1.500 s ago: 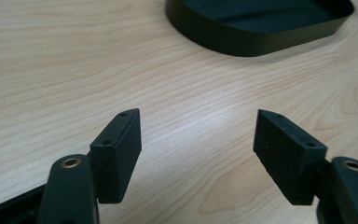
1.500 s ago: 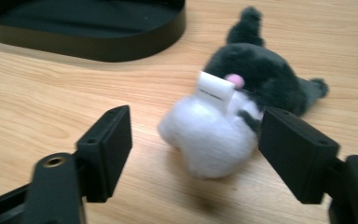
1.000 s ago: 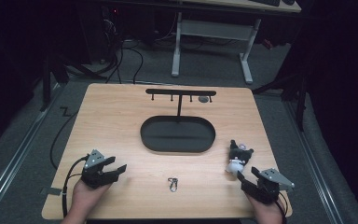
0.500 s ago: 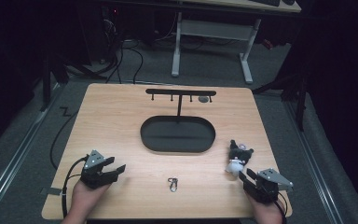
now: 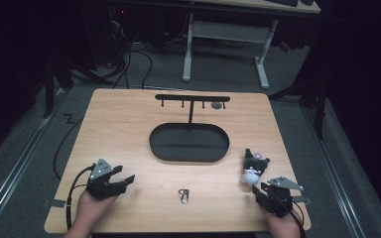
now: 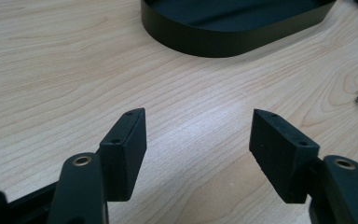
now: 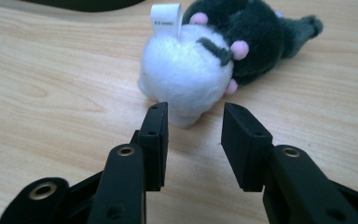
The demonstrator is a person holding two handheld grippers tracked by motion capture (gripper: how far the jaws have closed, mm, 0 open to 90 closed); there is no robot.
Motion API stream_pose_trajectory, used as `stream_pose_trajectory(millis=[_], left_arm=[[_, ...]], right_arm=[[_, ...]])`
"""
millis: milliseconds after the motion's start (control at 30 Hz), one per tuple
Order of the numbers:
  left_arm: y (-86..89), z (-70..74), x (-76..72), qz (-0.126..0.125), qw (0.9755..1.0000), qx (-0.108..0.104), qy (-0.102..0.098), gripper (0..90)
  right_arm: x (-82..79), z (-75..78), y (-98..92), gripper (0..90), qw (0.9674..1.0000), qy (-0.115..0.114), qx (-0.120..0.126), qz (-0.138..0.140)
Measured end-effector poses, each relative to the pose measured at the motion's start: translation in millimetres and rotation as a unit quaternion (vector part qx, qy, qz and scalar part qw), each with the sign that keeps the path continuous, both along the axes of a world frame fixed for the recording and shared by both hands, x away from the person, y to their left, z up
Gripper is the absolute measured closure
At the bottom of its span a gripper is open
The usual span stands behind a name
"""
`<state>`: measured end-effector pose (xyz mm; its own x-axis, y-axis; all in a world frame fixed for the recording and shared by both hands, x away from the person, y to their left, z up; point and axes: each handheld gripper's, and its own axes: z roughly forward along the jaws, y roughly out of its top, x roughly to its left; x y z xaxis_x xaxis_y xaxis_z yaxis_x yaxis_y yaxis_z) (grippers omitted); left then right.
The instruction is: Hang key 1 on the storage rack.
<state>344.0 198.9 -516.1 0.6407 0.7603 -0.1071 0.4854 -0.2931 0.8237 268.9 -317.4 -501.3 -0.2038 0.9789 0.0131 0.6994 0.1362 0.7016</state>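
The wooden desk (image 5: 129,129) carries a black oval tray (image 5: 189,143) at its centre, a black rack (image 5: 192,98) standing just behind it. Near the right edge lies a black-and-white plush toy (image 7: 214,56), on its side. The right claw (image 7: 193,140) sits just short of it, jaws apart and just narrowed, nothing pinched between them. The left claw (image 6: 198,149) rests wide and released over bare wood. A small metal clip (image 5: 183,195) lies between the two claws.

On table – 1 plush toy (image 5: 253,168), 1 clip (image 5: 183,196), 1 black tray (image 5: 189,153), 1 rack (image 5: 192,98) w/ 2 tools – left tool (image 5: 127,180), right tool (image 5: 256,191).
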Motion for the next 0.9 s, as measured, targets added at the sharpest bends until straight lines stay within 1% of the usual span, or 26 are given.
stream_pose_trajectory(millis=[167,233,300,533,733,833,900], left_arm=[[-2.7,1.1,-1.2,-0.007,1.0000,0.001,-0.004,36.6],[-3.9,0.5,-1.2,-0.010,0.9999,0.003,-0.004,36.5],[-4.8,-0.1,-1.3,-0.012,0.9999,0.007,-0.002,36.5],[-4.6,-1.2,-1.6,-0.012,0.9999,0.008,-0.002,36.3],[-4.9,-2.2,-1.5,-0.016,0.9998,0.010,0.002,36.3],[-6.5,-3.1,-1.7,-0.019,0.9998,0.011,0.003,36.3],[-7.0,-3.3,-1.8,-0.022,0.9997,0.014,0.003,36.4]], right_arm=[[-0.3,3.1,2.4,59.9,0.9995,0.021,-0.023,0.008],[0.4,2.9,3.2,58.4,0.9990,0.033,-0.027,0.014],[0.5,3.0,3.3,58.3,0.9989,0.035,-0.029,0.015],[3.9,5.0,5.4,56.0,0.9972,0.063,-0.032,0.024],[8.7,6.8,6.4,54.6,0.9942,0.096,-0.036,0.034],[10.4,7.8,7.3,54.5,0.9919,0.111,-0.047,0.041],[11.5,9.4,8.1,54.2,0.9905,0.120,-0.049,0.046]])
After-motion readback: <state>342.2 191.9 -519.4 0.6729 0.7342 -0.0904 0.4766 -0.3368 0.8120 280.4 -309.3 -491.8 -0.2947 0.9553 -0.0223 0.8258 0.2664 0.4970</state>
